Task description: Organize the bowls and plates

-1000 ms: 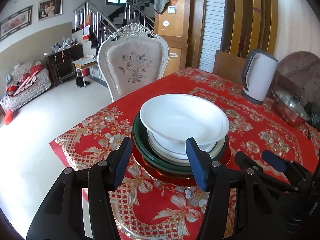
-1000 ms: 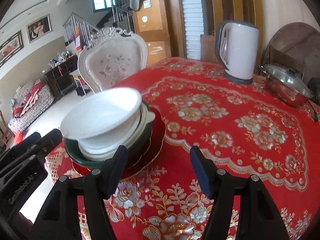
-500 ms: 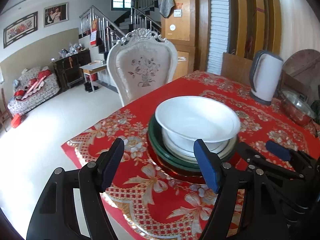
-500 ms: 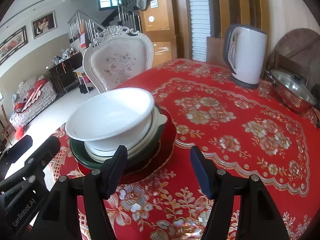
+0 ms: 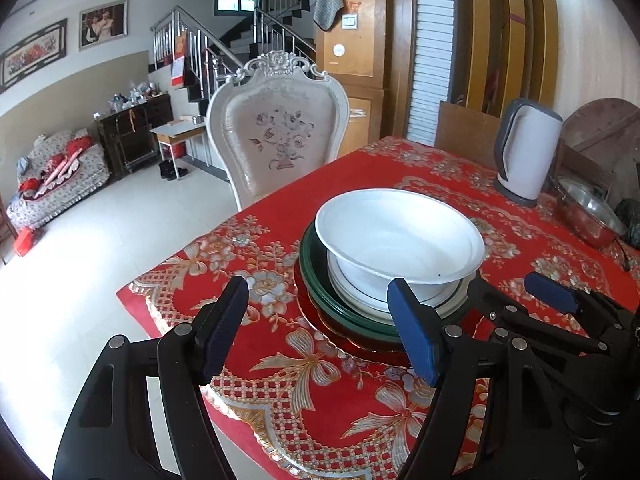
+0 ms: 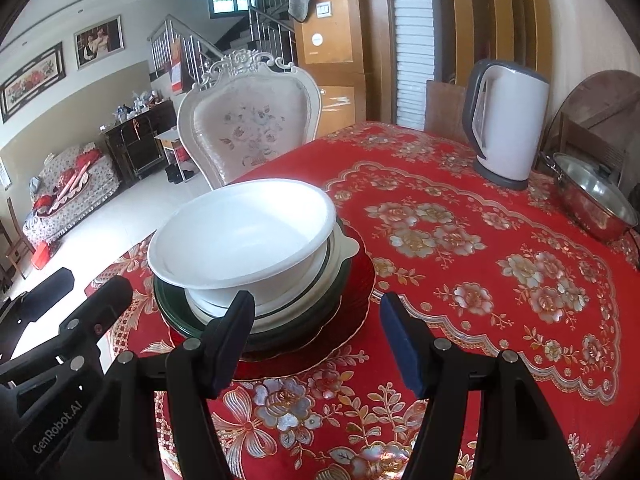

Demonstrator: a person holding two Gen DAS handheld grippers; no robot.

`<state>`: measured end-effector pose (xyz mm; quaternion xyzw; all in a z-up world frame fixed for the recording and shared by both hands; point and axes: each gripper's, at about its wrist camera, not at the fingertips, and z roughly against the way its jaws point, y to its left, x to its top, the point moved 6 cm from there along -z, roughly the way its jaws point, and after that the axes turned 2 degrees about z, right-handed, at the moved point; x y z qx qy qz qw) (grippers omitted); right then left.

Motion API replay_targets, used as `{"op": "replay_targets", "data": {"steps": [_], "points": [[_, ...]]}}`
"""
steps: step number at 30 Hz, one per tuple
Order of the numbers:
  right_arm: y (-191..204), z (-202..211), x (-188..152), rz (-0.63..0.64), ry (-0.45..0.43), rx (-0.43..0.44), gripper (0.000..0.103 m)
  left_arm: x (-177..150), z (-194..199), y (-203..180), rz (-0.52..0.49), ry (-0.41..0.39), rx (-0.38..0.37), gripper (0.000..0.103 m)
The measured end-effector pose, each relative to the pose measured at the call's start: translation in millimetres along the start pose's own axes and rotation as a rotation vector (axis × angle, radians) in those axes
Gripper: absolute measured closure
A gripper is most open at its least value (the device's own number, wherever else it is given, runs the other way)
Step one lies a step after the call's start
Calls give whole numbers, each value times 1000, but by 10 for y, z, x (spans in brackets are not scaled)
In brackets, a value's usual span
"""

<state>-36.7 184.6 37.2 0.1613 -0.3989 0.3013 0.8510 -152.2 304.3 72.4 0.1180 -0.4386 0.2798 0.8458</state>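
Note:
A white bowl (image 5: 400, 232) tops a stack of white dishes, a dark green plate (image 5: 316, 280) and a red plate (image 5: 360, 344) on the red floral tablecloth. The same bowl (image 6: 244, 232), green plate (image 6: 176, 312) and red plate (image 6: 360, 292) show in the right wrist view. My left gripper (image 5: 320, 324) is open and empty, just in front and left of the stack. My right gripper (image 6: 318, 332) is open and empty, in front of the stack's right side; it also shows in the left wrist view (image 5: 512, 292).
A white kettle (image 6: 504, 128) and a lidded steel pot (image 6: 592, 200) stand at the far right of the table. An ornate white chair (image 5: 276, 136) stands behind the table's far edge. The table's near-left edge (image 5: 132, 300) drops to the floor.
Both grippers have drawn back and up from the stack, so it sits farther off in both views. Both stay open. The stack has not moved.

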Motion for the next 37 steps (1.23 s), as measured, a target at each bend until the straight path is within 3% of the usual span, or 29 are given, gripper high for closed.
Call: {"op": "replay_targets", "data": {"steps": [4, 8, 17, 37], "points": [[-4, -8, 4, 0, 0, -2, 38, -15, -55, -5, -16, 27, 11, 27], [-34, -16, -5, -7, 4, -7, 38, 2, -24, -36, -50, 3, 44, 21], [-56, -5, -4, -14, 3, -11, 38, 11, -51, -54, -38, 15, -28, 21], [-61, -35, -42, -18, 23, -6, 38, -27, -84, -78, -49, 10, -47, 21]]}}
